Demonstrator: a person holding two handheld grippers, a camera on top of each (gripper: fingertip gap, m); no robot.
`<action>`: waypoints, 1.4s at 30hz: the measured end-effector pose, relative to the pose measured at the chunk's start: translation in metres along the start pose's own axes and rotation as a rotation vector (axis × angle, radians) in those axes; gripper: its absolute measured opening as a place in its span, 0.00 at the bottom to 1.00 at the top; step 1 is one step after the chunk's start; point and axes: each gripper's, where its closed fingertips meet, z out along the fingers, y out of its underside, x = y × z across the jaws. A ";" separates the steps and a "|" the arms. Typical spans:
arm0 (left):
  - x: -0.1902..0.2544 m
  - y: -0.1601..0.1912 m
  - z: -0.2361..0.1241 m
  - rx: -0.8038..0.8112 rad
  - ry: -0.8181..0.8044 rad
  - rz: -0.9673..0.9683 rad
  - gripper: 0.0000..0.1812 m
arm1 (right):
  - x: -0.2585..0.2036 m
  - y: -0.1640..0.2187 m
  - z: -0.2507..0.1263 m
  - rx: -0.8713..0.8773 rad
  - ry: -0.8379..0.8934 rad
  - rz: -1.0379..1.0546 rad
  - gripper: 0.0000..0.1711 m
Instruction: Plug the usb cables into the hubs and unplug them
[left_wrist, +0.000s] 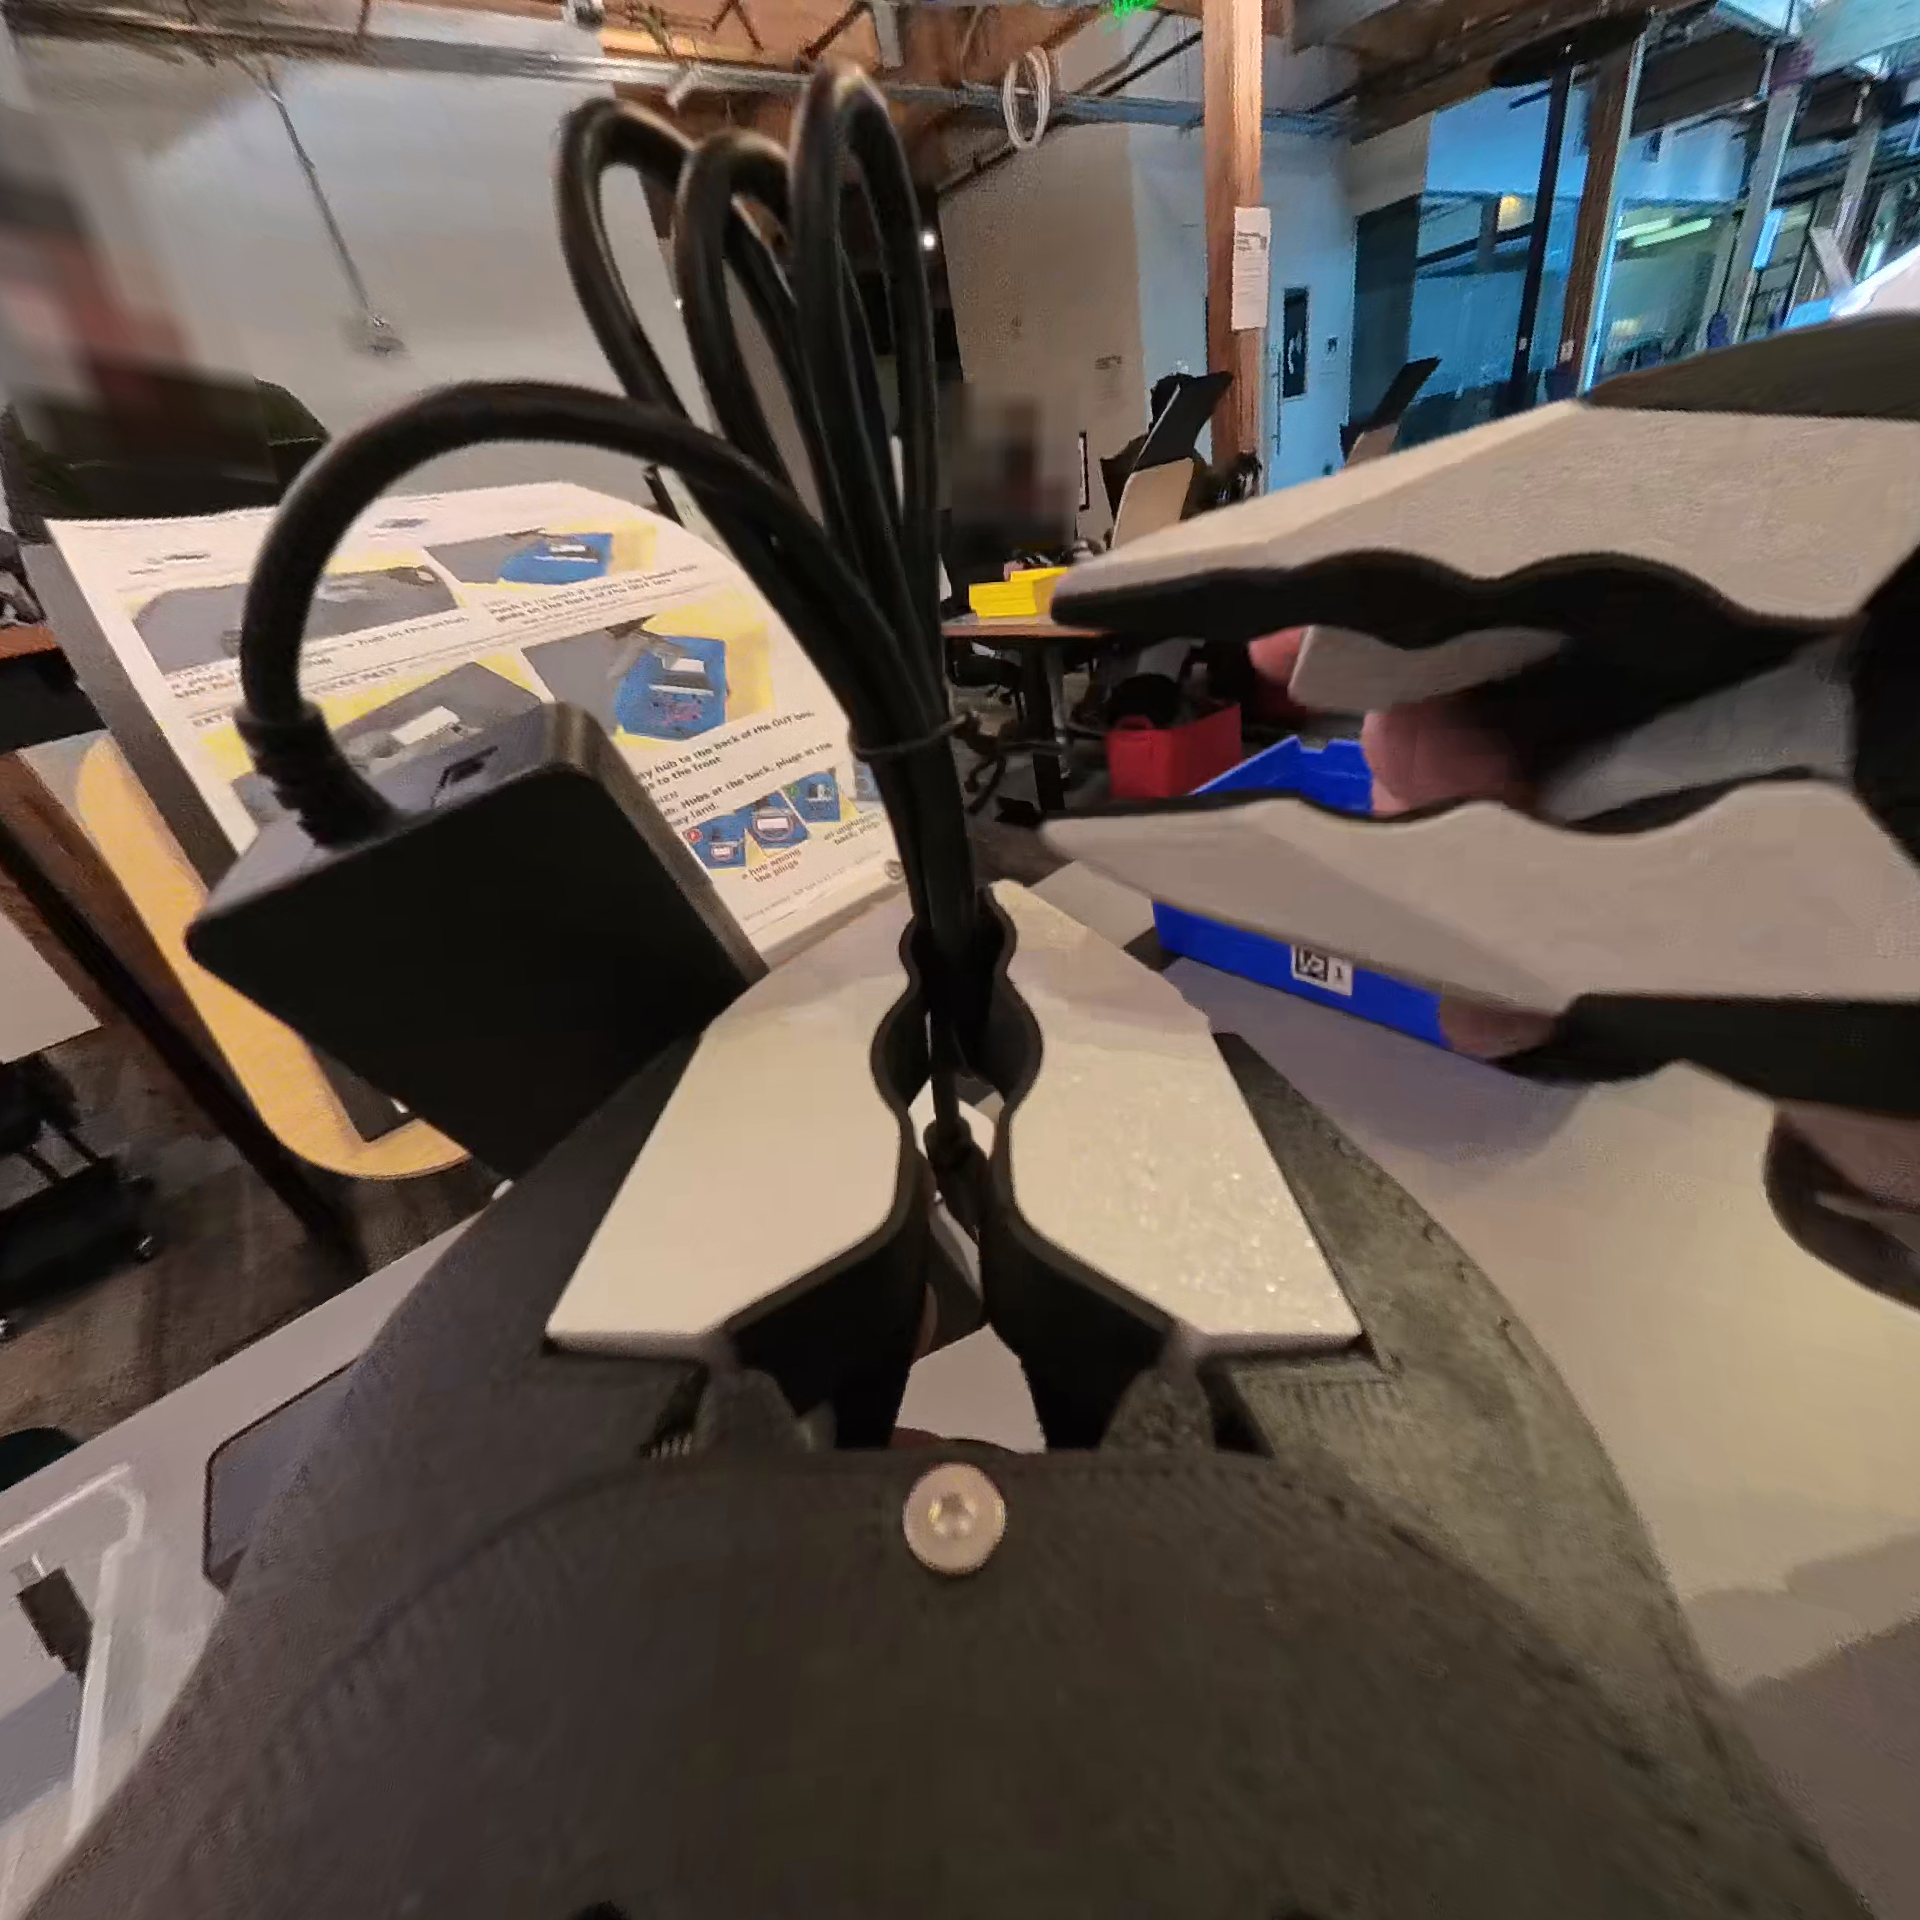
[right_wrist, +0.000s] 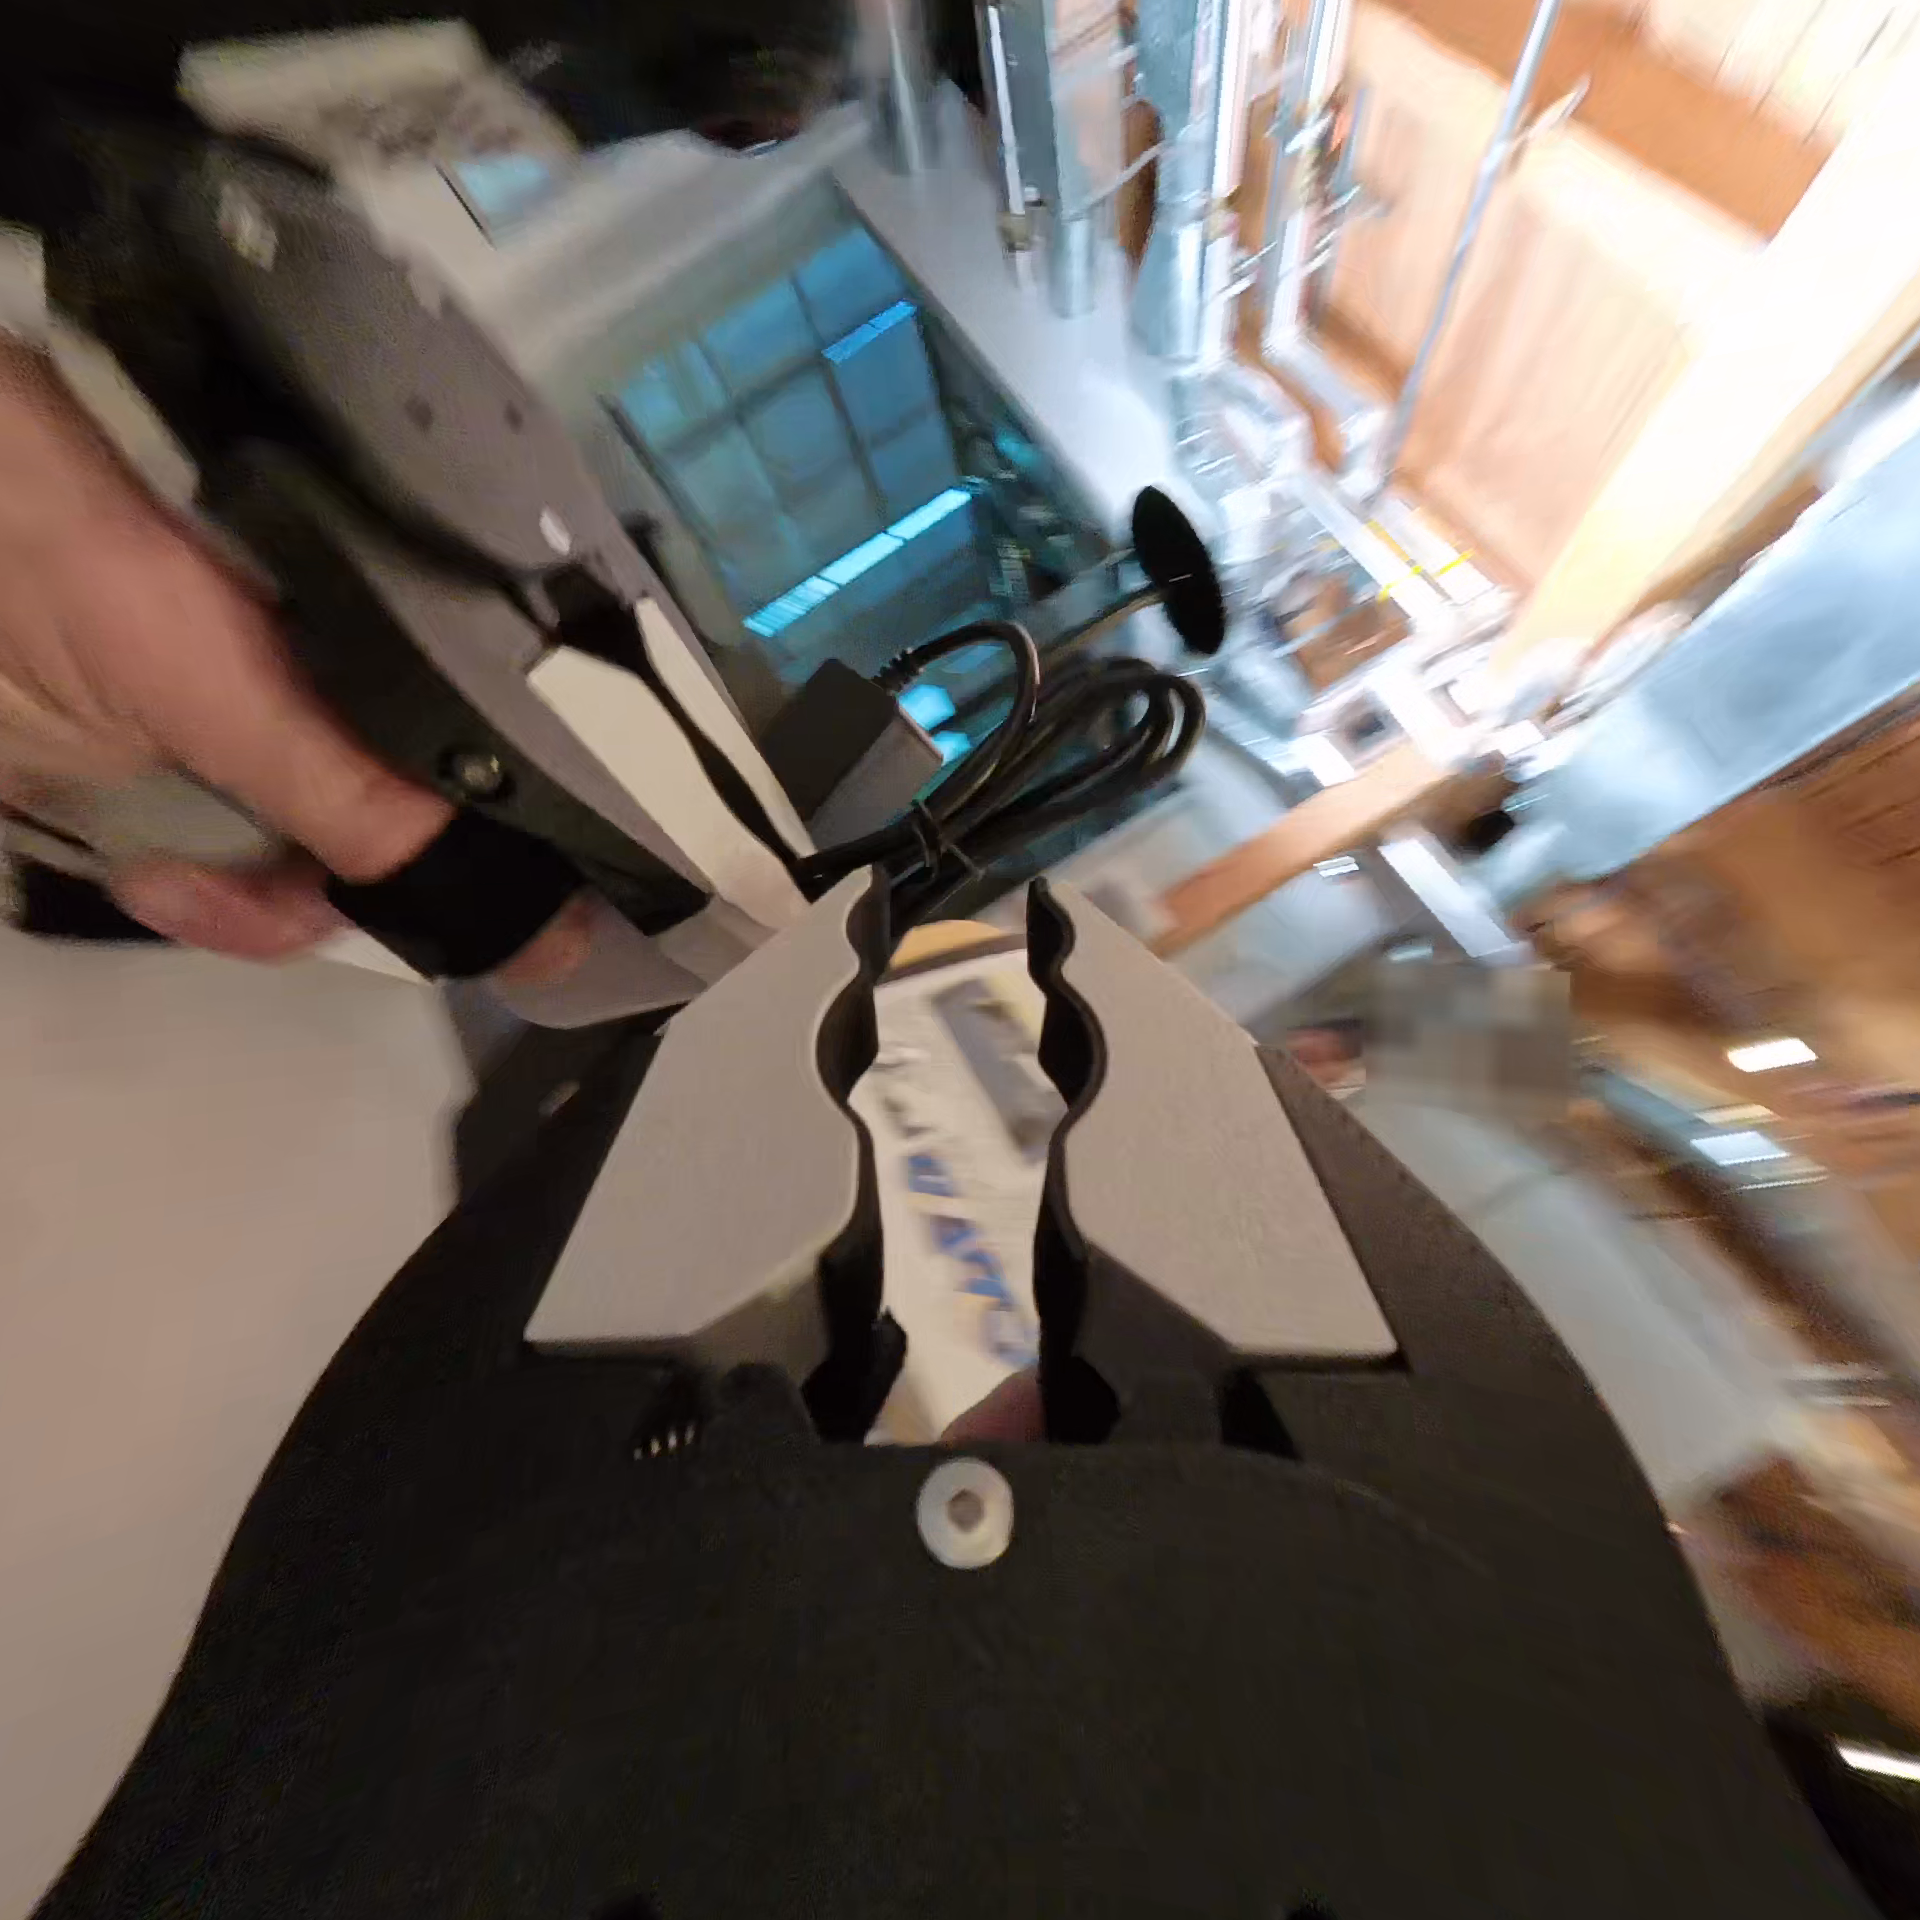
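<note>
My left gripper (left_wrist: 956, 925) is shut on a tied bundle of black USB cable (left_wrist: 831, 312) and holds it up off the table. The cable's loops stand upward, and its black hub (left_wrist: 468, 935) hangs to the left on a short lead. My right gripper (left_wrist: 1049, 717) comes in from the right, open and empty, its tips just right of the bundle. In the right wrist view, which is blurred, my right gripper (right_wrist: 956, 894) is open with its tips close under the cable (right_wrist: 1091, 727) and hub (right_wrist: 842, 738). A hand holds the left gripper (right_wrist: 805, 883) there.
A printed instruction sheet (left_wrist: 468, 623) leans behind the hub. A blue bin (left_wrist: 1278, 935) stands on the grey table (left_wrist: 1558, 1299) at the right. A red bin (left_wrist: 1174, 748) and yellow items are farther back. A clear bag with a plug (left_wrist: 52, 1610) lies at bottom left.
</note>
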 end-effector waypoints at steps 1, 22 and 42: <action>-0.004 -0.001 -0.001 0.011 -0.016 -0.001 0.03 | 0.001 -0.001 -0.001 0.028 -0.049 0.155 0.13; -0.005 -0.019 -0.011 0.205 -0.108 0.245 0.03 | -0.013 -0.022 -0.001 0.376 -0.598 1.421 0.13; 0.002 -0.023 -0.013 0.217 -0.061 0.127 0.03 | -0.003 -0.012 0.001 0.027 -0.039 0.237 0.00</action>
